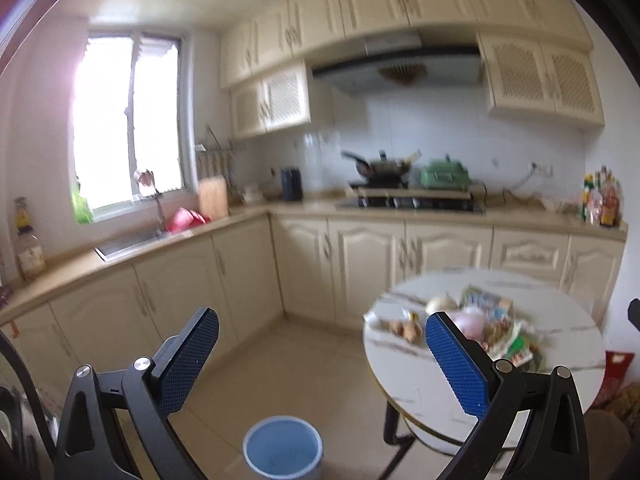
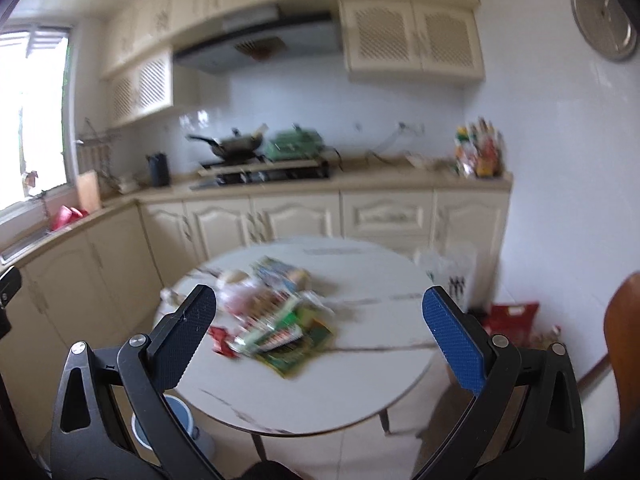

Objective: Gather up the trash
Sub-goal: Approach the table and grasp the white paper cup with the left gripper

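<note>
Marble table (image 2: 360, 360): round, white, seen at centre frame.
Trash (image 2: 276, 324): blurred wrappers and packets heaped on the table's left half — individual items cannot be told.
Blue bucket (image 1: 283, 446): seen on the floor, bottom centre.
Left gripper (image 1: 322, 360): spread wide, nothing held.
Right gripper (image 2: 320, 340): spread wide — nothing held.

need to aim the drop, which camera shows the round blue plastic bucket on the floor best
The left wrist view. There the round blue plastic bucket sits between the open left gripper fingers, its whole rim and inside visible on the tiled floor. The right wrist view shows only a sliver of it, hidden behind the right gripper and the white marble round table.
</note>
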`<state>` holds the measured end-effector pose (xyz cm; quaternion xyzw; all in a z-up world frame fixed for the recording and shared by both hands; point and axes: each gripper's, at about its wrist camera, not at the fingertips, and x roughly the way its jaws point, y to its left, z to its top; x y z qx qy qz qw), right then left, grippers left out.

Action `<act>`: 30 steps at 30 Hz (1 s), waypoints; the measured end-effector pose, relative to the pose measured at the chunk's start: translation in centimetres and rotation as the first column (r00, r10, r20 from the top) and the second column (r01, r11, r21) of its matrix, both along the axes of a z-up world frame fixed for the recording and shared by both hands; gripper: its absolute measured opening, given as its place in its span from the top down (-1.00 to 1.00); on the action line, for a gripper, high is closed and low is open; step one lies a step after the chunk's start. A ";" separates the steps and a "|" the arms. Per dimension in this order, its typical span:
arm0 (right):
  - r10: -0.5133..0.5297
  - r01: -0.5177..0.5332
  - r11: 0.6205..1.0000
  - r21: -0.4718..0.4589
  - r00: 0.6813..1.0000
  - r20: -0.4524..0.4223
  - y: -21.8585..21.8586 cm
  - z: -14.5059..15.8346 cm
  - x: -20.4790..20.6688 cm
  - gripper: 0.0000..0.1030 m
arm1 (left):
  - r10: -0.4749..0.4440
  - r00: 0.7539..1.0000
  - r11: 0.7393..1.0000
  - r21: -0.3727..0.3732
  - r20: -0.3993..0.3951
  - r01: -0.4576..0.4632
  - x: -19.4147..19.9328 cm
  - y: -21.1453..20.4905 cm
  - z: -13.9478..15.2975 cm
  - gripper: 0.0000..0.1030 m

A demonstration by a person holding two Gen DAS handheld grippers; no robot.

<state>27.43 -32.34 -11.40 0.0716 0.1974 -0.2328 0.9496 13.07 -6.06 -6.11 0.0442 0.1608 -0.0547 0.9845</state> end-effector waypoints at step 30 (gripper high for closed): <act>0.034 0.003 0.991 0.133 0.961 -0.274 -6.5 -11.6 17.0 -1.00 | -0.188 0.904 0.981 -0.022 -0.383 0.194 45.1 -6.5 -13.7 -0.93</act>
